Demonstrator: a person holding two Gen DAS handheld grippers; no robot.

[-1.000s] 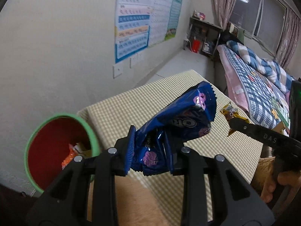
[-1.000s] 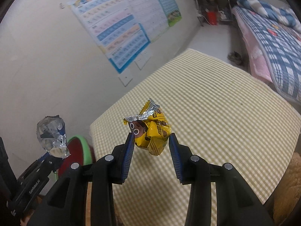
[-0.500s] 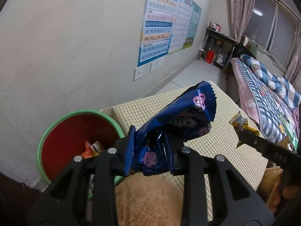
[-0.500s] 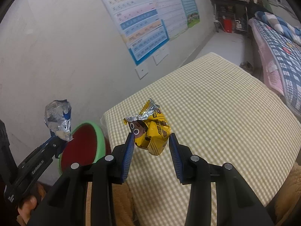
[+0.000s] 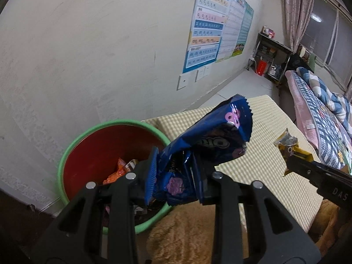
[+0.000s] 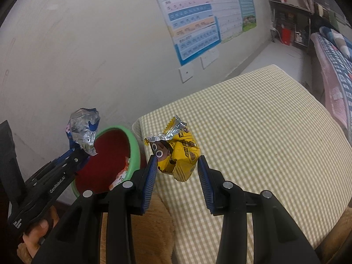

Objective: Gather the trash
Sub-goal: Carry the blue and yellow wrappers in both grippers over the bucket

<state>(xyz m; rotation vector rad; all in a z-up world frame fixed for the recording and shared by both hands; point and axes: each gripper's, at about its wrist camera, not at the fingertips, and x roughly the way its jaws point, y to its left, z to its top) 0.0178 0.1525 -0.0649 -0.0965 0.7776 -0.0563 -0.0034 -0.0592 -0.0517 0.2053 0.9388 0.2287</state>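
Beside the checked table (image 6: 253, 121), left fingers (image 5: 151, 171) pinch a blue wrapper (image 5: 209, 140), right fingers (image 6: 149, 176) a yellow wrapper (image 6: 178, 156).

Pale wall (image 5: 99, 44), posters (image 5: 206, 41), curtained window (image 5: 325, 28)

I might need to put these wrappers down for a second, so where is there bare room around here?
The checked tabletop is bare from the wall side across to the bed side. It is crowded only at the red bin, which holds wrappers, with the left claw and blue packet at its rim.

Dim indoor light, fisheye-bent edges, dark corners.
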